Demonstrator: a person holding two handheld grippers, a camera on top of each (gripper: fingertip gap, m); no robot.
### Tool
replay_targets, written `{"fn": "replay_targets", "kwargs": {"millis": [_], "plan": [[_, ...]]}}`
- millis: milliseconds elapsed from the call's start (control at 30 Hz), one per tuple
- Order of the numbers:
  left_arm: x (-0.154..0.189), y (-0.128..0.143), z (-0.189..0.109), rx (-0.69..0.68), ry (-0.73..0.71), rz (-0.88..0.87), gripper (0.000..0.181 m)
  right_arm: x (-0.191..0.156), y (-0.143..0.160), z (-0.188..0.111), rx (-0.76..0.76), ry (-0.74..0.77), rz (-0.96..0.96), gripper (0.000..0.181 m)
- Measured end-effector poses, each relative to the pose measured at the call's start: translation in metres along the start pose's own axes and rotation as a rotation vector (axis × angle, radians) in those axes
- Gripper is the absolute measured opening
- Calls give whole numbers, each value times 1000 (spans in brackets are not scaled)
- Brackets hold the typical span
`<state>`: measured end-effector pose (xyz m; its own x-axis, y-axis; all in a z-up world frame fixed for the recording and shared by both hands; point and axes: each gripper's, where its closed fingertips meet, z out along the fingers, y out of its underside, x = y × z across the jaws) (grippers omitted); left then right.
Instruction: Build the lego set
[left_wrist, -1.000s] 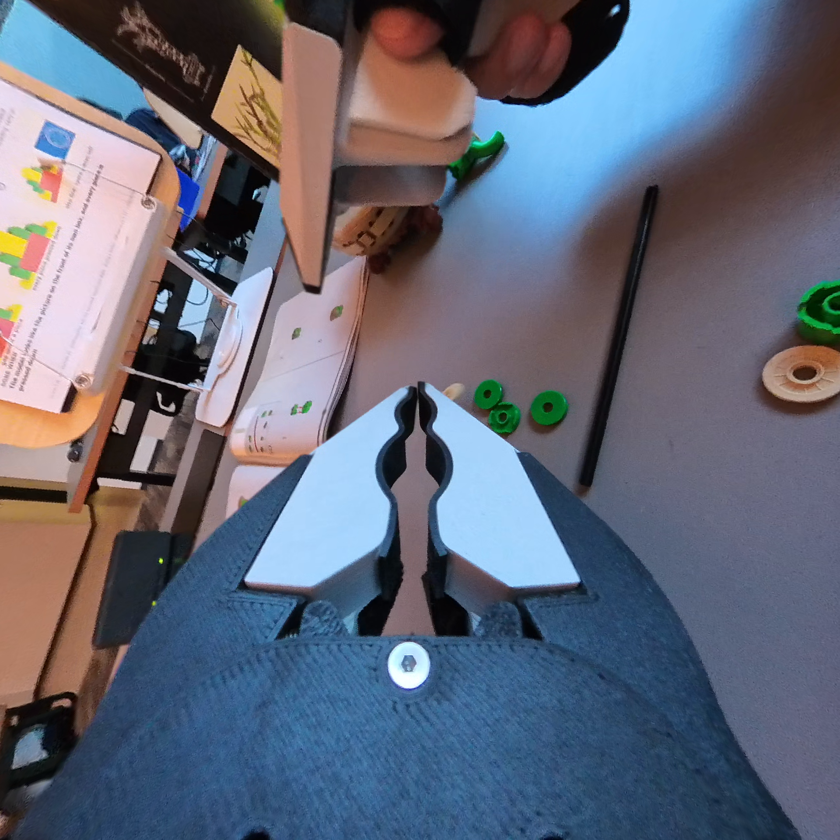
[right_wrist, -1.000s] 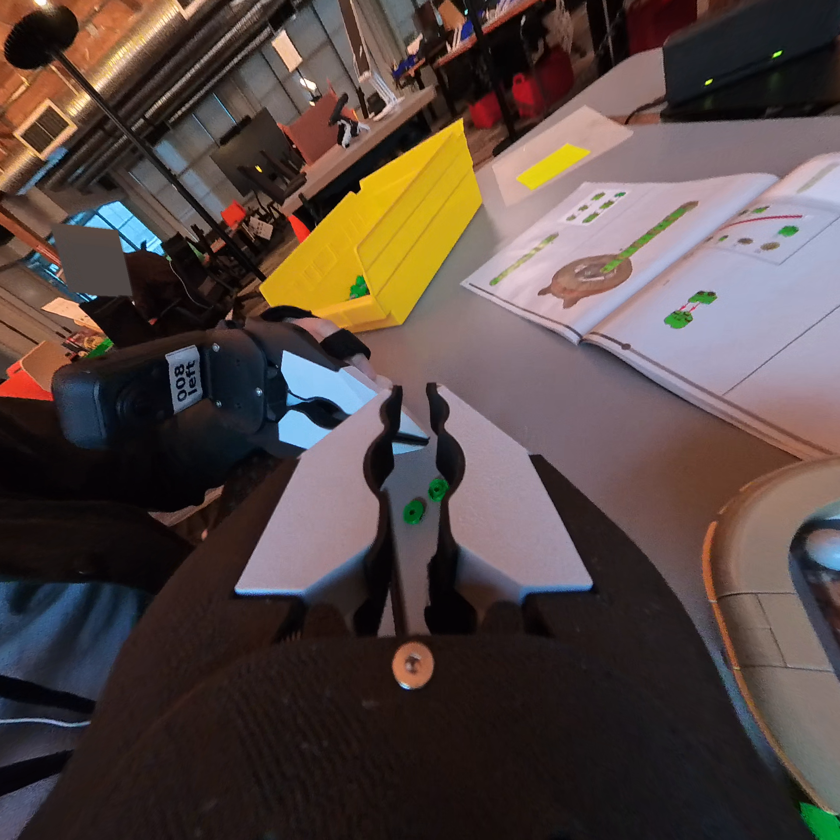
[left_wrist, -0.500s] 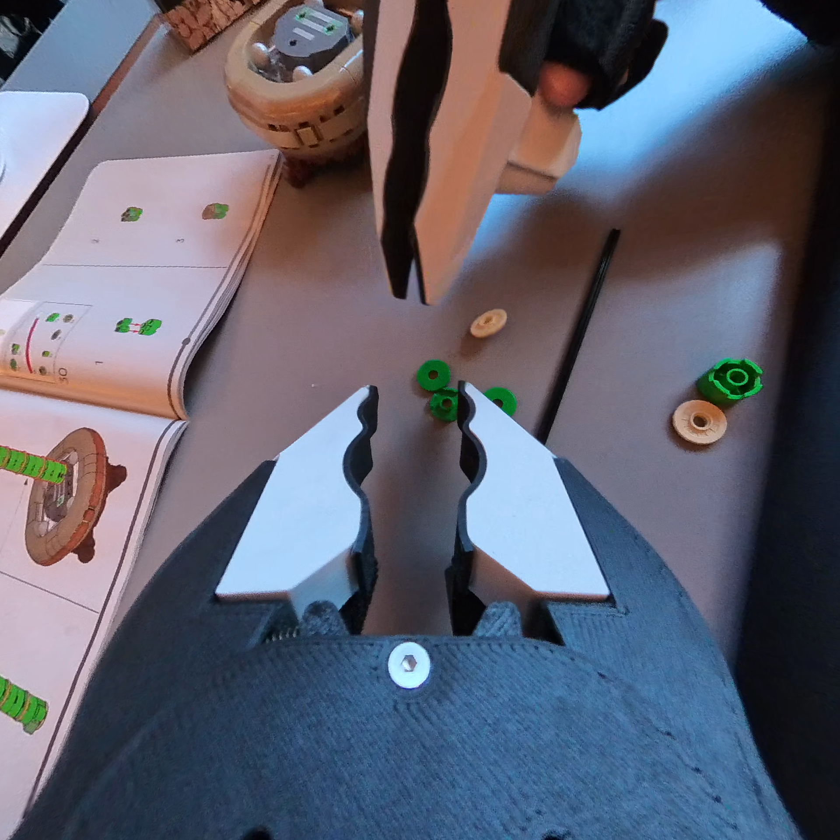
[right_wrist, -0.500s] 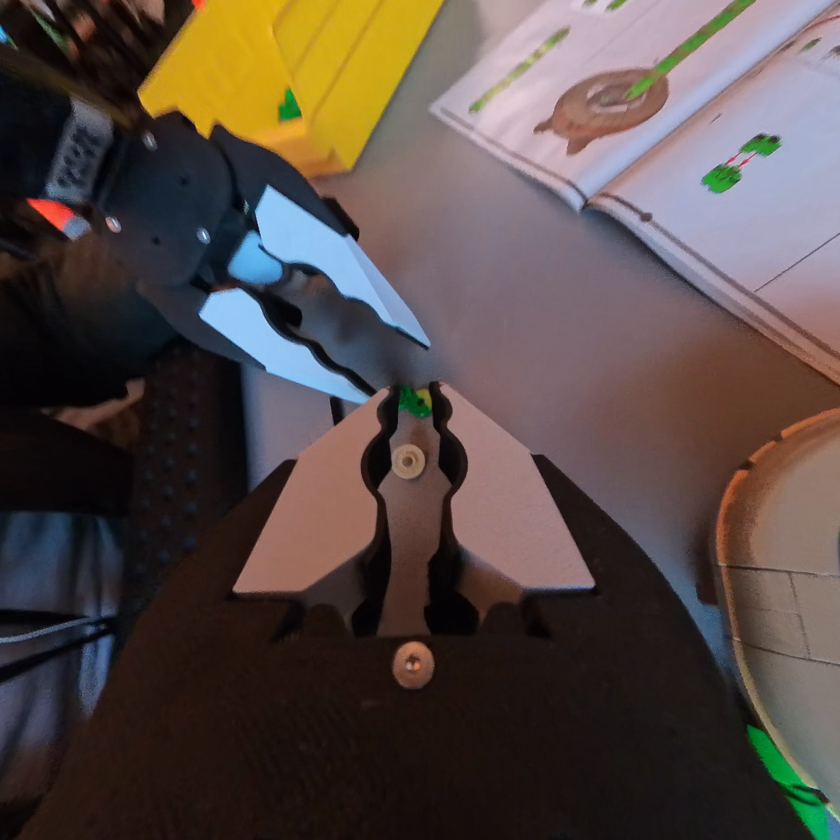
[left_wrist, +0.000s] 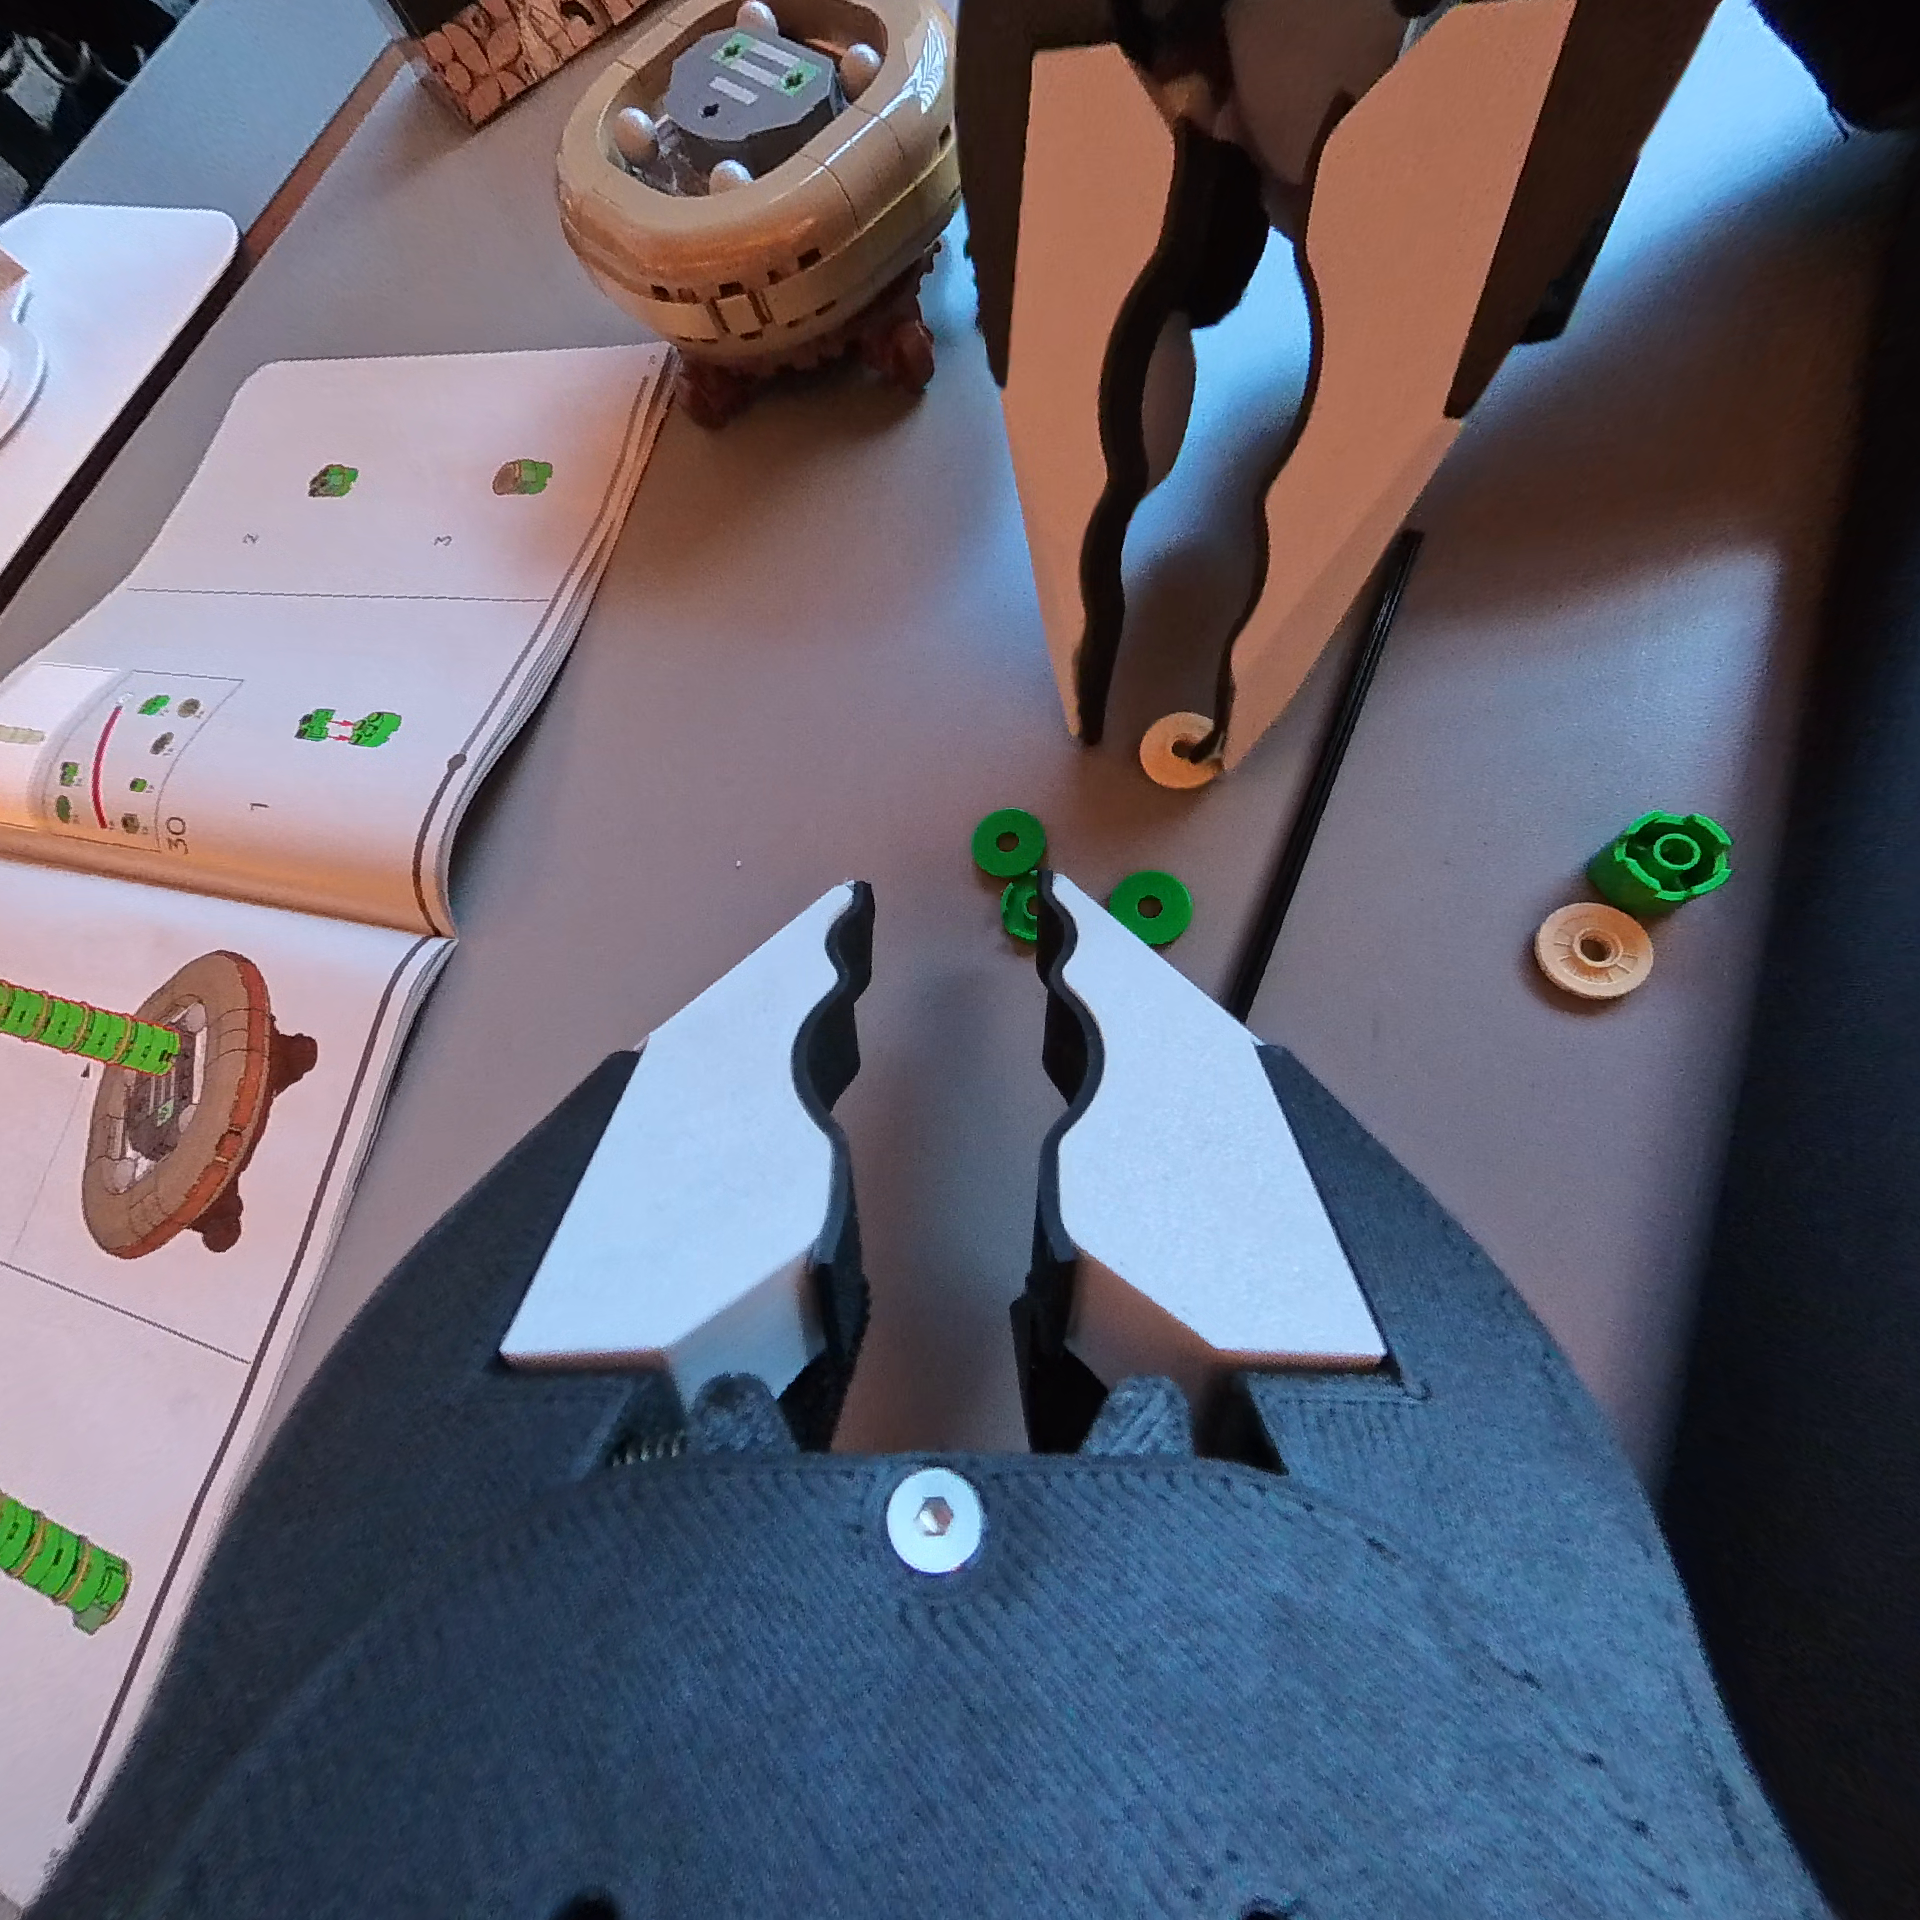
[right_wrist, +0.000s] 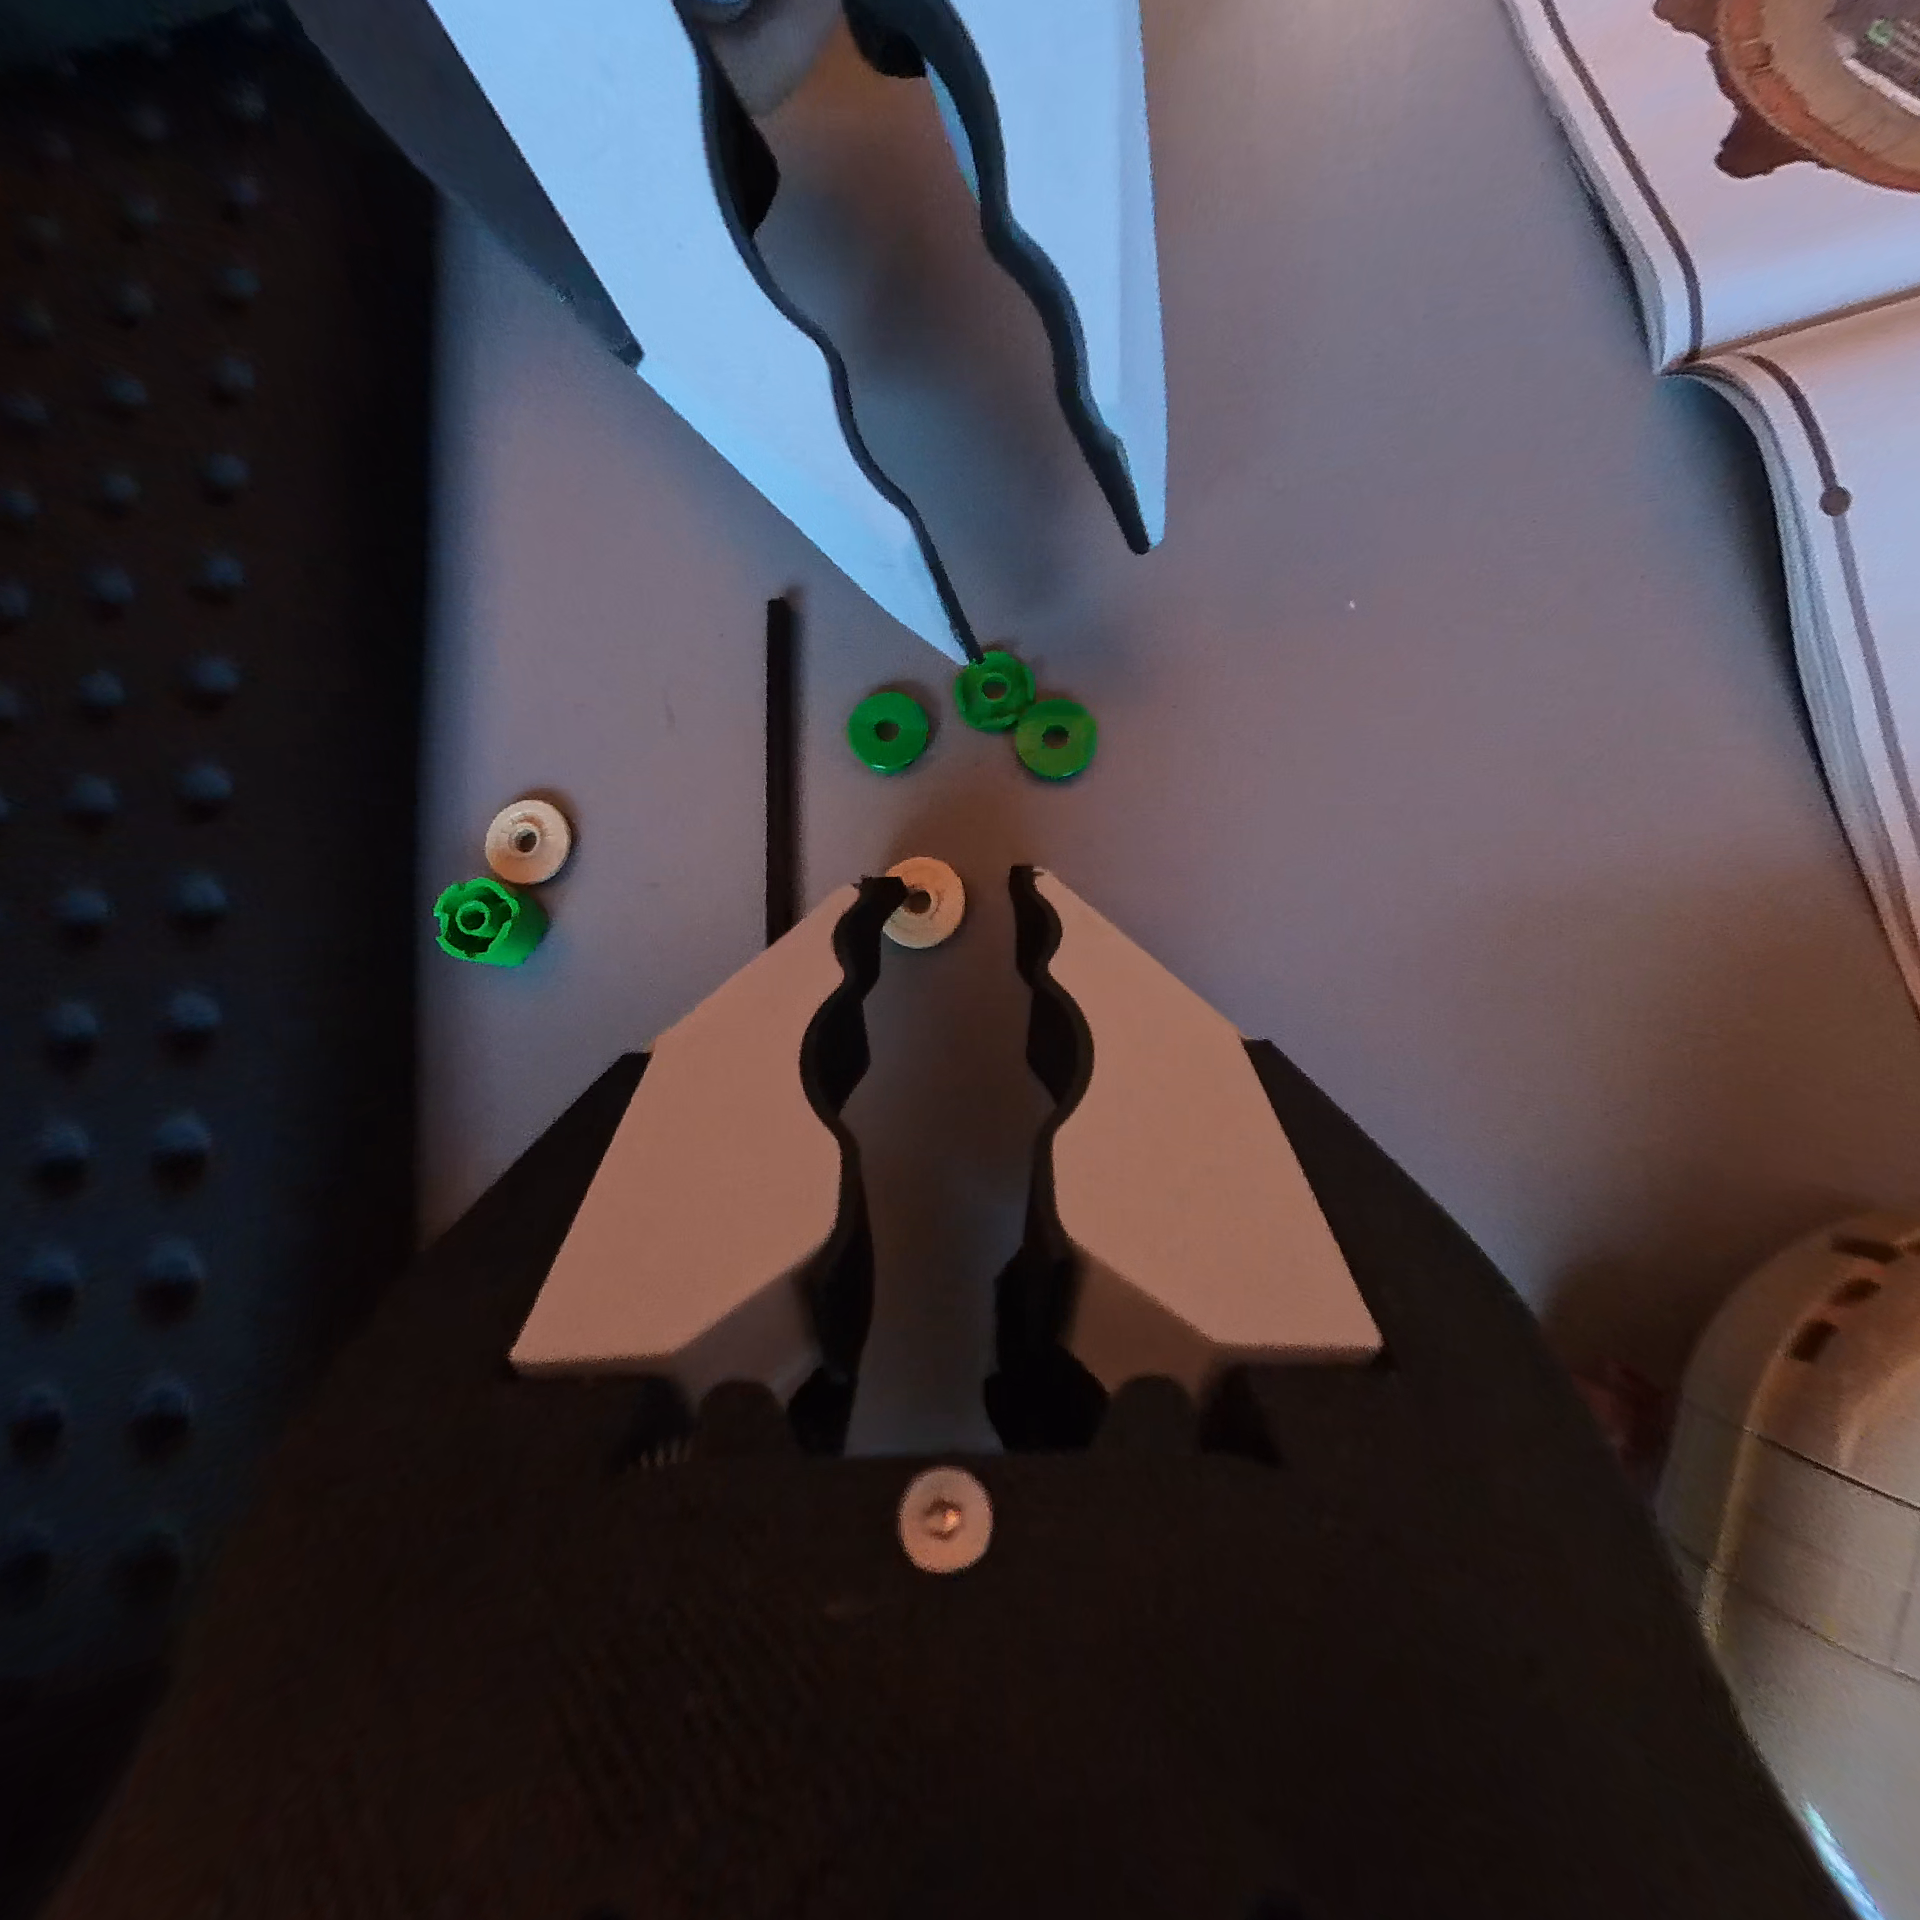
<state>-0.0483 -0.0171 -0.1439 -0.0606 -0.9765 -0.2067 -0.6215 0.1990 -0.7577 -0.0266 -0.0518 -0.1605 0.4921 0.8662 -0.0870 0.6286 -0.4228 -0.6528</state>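
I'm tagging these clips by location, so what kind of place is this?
Probably a hobby or work table set up for toy-brick building: a grey table with an open instruction booklet, loose green rings, and a half-built tan model.

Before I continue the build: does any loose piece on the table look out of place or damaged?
Nothing stands out. The small green rings and tan discs lie loose but tidy beside the black rod, and the right gripper is open over one tan disc.

Grey tabletop (left_wrist: 790, 644), dark studded mat (right_wrist: 156, 727) alongside, warm-cool mixed light.
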Motion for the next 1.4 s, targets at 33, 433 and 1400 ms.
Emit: {"fn": "replay_targets", "kwargs": {"millis": [33, 433, 1400], "plan": [[0, 0, 0, -3, 1, 2, 30, 1, 0, -1, -1, 5, -1, 24], [2, 4, 1, -25, 5, 28, 27, -7, 3, -4, -17, -25, -38, 24], [5, 12, 4, -73, 0, 76, 22, 1, 3, -7, -5, 16, -39, 26]]}}
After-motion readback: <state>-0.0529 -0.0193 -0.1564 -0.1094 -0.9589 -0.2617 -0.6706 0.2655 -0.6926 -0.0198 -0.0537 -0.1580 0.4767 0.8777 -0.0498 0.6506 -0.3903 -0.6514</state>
